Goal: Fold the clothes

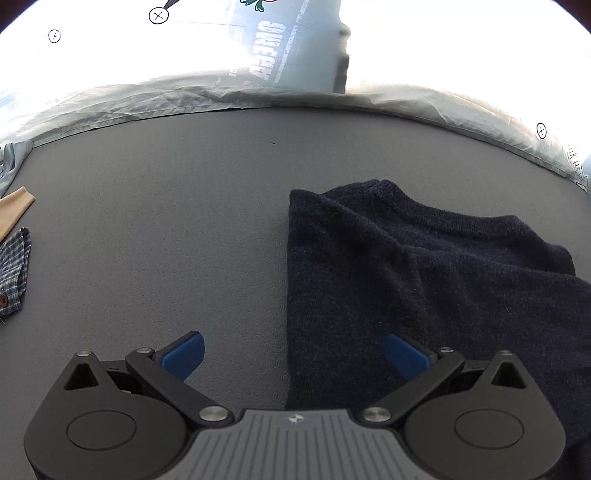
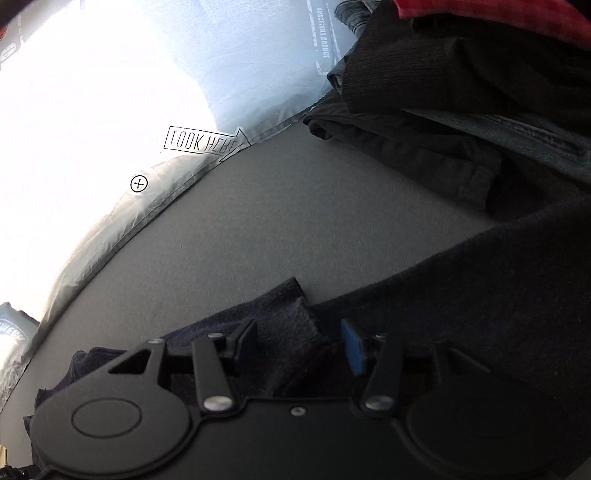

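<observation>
Spread wide, the left gripper (image 1: 293,354) hangs over the grey mat (image 1: 166,221) in the left wrist view, its 2 blue pads pinching nothing. One blue pad (image 1: 184,354) at 7 o'clock stands over bare mat; the other at 5 o'clock stands over the navy sweater (image 1: 424,266). That sweater lies folded on the mat and fills the frame from 3 to 5 o'clock, its straight left edge running down the middle. At 9 o'clock a tan cloth (image 1: 14,212) and a blue plaid shirt (image 1: 13,273) show at the frame's edge. A pale printed sheet (image 1: 147,103) wraps around the mat's far edge from 10 to 2 o'clock.

In the right wrist view, the right gripper (image 2: 301,345) stands partly parted, with a raised fold of the navy sweater (image 2: 291,332) between the pads; neither pad visibly presses on it. More of the sweater stretches toward 3 o'clock. A pile of dark clothes (image 2: 443,110) sits at 1 o'clock, with denim and a red piece (image 2: 480,9) in it.
</observation>
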The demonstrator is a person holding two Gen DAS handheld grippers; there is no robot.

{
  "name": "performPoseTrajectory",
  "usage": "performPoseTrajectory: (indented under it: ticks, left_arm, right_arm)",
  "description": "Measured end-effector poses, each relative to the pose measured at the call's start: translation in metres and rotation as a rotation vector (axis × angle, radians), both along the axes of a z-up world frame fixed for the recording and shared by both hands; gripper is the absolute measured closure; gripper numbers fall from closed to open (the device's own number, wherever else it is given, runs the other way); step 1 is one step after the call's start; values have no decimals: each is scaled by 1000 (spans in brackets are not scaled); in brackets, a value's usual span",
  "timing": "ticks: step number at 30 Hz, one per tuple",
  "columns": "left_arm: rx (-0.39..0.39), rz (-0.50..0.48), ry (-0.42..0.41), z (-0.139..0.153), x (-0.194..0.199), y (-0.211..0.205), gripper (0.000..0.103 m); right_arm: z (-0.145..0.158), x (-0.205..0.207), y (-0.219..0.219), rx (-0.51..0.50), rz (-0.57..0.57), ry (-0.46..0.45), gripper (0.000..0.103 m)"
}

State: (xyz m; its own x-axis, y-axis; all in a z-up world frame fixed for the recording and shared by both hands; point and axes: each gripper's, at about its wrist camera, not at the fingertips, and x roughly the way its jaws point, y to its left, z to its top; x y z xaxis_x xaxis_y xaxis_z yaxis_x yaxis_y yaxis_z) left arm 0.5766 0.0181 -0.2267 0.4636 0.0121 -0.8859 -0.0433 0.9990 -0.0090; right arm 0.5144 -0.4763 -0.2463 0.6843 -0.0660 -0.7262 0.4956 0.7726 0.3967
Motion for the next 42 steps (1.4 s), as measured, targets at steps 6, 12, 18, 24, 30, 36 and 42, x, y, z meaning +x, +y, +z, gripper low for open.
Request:
performPoseTrajectory:
  ticks: [6, 12, 18, 24, 30, 36, 42]
  left_arm:
    - [42, 8, 45, 3, -32, -1, 0]
    - [3, 29, 56, 15, -75, 5, 0]
    - [24, 15, 109, 12, -124, -3, 0]
    - [57, -35, 135, 9, -169, -13, 0]
    - [47, -50, 122, 17, -205, -12, 0]
    - [49, -37, 127, 18, -228, -1, 0]
    - [46, -51, 151, 14, -245, 7, 0]
  right_arm:
    - [2, -13, -5, 233, -34, -131, 90]
    - [9, -47, 2, 499, -83, -289, 94]
    - [13, -70, 32, 727, -27, -374, 94]
    - [26, -90, 75, 828, 75, -413, 94]
    - [39, -102, 114, 791, 219, -357, 95]
    - [34, -122, 154, 807, 302, -286, 95]
    - [26, -150, 185, 798, 367, -217, 95]
